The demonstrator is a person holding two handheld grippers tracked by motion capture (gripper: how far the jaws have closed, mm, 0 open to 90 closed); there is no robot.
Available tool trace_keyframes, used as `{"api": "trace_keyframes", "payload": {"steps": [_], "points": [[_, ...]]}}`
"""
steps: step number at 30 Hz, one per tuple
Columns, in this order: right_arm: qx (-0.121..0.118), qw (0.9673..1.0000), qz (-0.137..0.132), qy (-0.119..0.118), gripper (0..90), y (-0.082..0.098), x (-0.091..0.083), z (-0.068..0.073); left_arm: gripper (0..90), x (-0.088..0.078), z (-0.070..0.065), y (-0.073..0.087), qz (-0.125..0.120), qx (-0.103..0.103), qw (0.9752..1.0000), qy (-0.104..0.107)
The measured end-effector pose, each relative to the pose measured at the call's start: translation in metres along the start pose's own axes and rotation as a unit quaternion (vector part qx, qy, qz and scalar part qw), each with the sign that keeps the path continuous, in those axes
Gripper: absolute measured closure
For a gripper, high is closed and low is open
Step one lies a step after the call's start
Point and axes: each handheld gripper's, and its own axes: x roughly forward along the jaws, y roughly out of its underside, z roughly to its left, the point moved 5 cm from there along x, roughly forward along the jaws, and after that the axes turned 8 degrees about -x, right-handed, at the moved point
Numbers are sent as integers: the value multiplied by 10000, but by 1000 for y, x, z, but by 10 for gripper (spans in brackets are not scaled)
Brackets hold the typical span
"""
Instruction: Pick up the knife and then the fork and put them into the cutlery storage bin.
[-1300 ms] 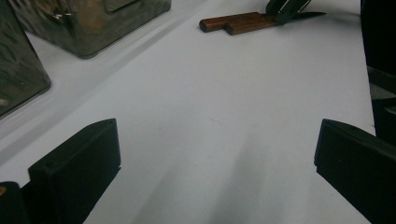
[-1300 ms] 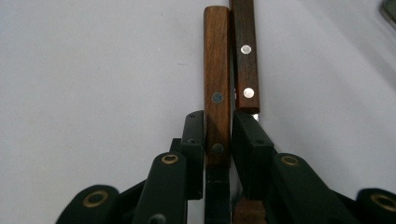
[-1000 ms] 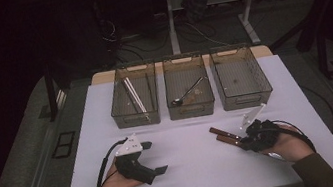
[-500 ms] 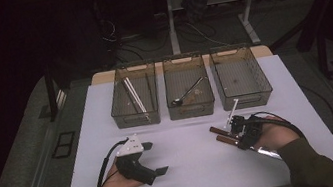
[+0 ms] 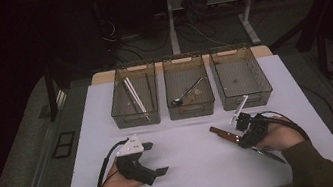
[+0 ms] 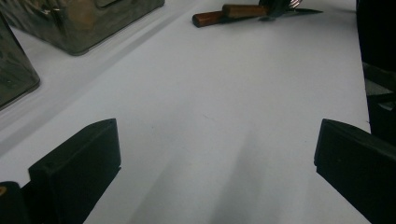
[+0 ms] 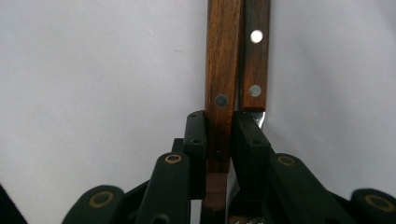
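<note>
White table holds three bins at the back; right gripper clamps one wooden-handled knife, a second knife touching alongside; left gripper gapes empty; lifting could drag the neighbour, or the handle may slip.

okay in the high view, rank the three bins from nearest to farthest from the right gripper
1. The right bin, straight behind the right gripper, looks empty.
2. The middle bin, behind and to its left, holds a spoon.
3. The left bin, far across the table, holds pale chopsticks.
</note>
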Motion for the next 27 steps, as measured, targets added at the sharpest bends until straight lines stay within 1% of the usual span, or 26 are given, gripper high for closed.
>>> {"api": "trace_keyframes", "payload": {"steps": [4, 7, 8, 10, 12, 16, 21, 22, 25, 27], "points": [[120, 9987, -492, -98, 767, 2, -12, -1, 0, 0, 0, 0, 2, 7, 10000, 17], [246, 9961, -849, -33, 767, 5, -20, -5, 0, 0, -1, -1, -38, 3, 10000, 63], [294, 9947, -987, 0, 767, 6, -24, -6, 0, -1, -1, -1, -49, 2, 10000, 70], [448, 9909, -1267, 39, 766, 10, -30, -10, 0, -1, -1, -1, -82, 1, 9999, 72], [529, 9872, -1503, 60, 767, 13, -35, -12, 0, -2, -1, -1, -105, -6, 9999, 66], [650, 9785, -1955, 85, 767, 18, -45, -16, 0, -2, -1, -1, -129, -38, 9999, 63], [798, 9675, -2399, 89, 767, 21, -58, -19, 0, -2, -1, -1, -130, -41, 9999, 31], [805, 9658, -2463, 88, 767, 22, -61, -20, 0, -2, 0, -1, -138, -44, 9999, 28], [812, 9599, -2680, 151, 767, 22, -67, -22, 0, -2, 0, -1, -169, -89, 9998, 42], [858, 9557, -2806, 225, 767, 22, -72, -24, 0, -2, 0, 0, -170, -96, 9998, 37]]}}
